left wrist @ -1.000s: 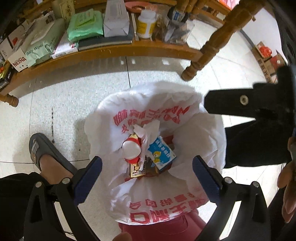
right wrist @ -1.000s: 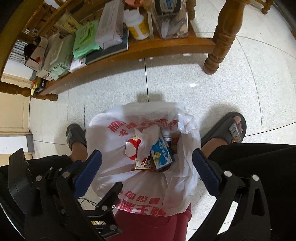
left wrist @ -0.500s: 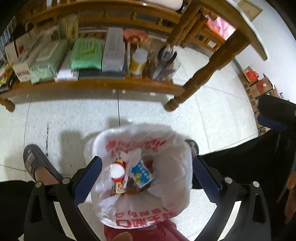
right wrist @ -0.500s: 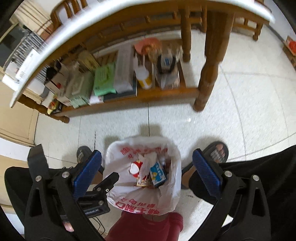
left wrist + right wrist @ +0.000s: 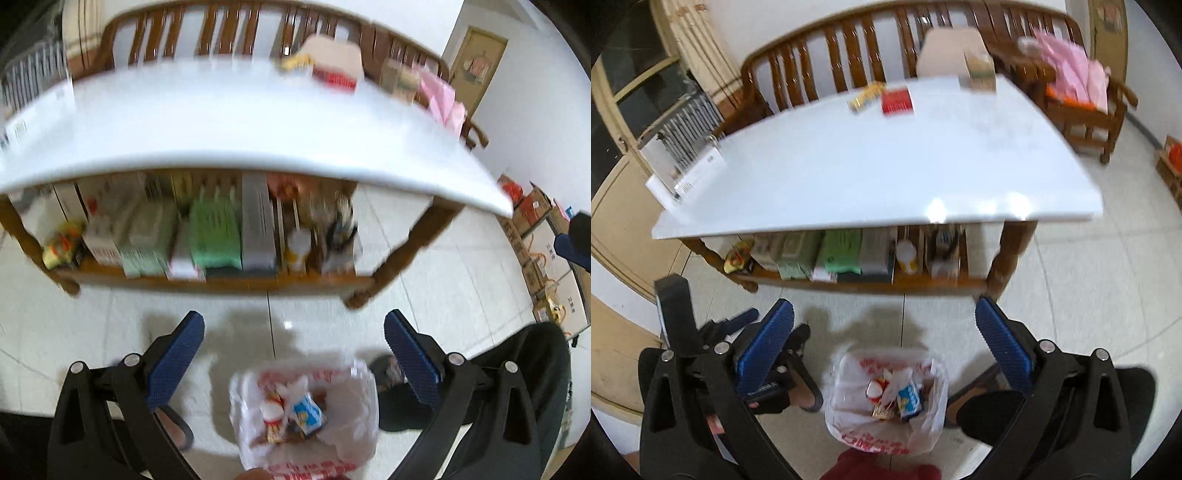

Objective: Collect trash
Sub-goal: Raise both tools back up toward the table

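The trash bin, lined with a white bag with red print point(image 5: 303, 413), stands on the floor below both grippers. Inside lie a blue-and-white carton point(image 5: 306, 411), a red-and-white cup point(image 5: 271, 410) and crumpled wrappers. My left gripper point(image 5: 293, 347) is open and empty, high above the bag. My right gripper point(image 5: 884, 339) is also open and empty over the same bag point(image 5: 886, 398). On the white table top point(image 5: 871, 166) lie a yellow wrapper point(image 5: 866, 96) and a red packet point(image 5: 897, 102) at the far side. Both views are motion-blurred.
Under the table a wooden shelf point(image 5: 864, 280) holds boxes, wipe packs and a bottle. A cardboard box point(image 5: 977, 74) stands at the table's far edge, with a wooden bench point(image 5: 849, 48) behind. The person's sandalled feet flank the bin. Cartons point(image 5: 532, 221) line the right wall.
Both grippers have lifted up and away from the bin and tilted towards the table. The bag now looks small and the table top has come into view. Both stay open.
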Demonstrator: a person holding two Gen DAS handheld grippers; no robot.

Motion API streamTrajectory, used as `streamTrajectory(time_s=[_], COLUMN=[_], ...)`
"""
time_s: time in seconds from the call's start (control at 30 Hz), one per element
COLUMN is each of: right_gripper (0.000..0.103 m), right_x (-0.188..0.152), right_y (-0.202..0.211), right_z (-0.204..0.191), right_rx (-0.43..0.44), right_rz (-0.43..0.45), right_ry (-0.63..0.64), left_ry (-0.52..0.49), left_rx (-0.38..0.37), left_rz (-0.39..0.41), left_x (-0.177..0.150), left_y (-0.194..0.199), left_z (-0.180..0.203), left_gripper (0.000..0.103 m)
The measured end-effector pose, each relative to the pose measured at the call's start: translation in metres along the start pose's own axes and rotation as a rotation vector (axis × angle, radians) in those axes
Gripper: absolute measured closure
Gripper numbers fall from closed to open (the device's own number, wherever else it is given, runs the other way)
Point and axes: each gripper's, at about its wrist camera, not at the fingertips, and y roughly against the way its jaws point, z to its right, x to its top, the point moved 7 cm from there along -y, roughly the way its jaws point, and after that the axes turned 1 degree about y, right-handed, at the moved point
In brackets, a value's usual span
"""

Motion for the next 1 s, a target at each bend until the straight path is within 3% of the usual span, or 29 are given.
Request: streamTrajectory(time_s=[0.23, 0.37, 1.0], right_gripper=[0.007, 0.007, 0.007], right_x=[0.053, 0.077, 0.151], right_y=[0.044, 0.057, 0.079], right_z=[-0.009, -0.012, -0.027], right_rx=[-0.053, -0.071, -0.116], right_rz=[0.125, 0.175, 0.275], right_ry=[0.092, 0.110, 0.173], left_ry=[-0.024, -0.023, -0.116], left_rx=[0.007, 0.007, 0.009], left_rz=[0.168, 0.225, 0.388], left_x=[0.081, 0.111, 0.229], left_y=[0.055, 0.074, 0.130], left_z=[-0.001, -0.003, 0.017], left_gripper=[0.008, 0.008, 0.008])
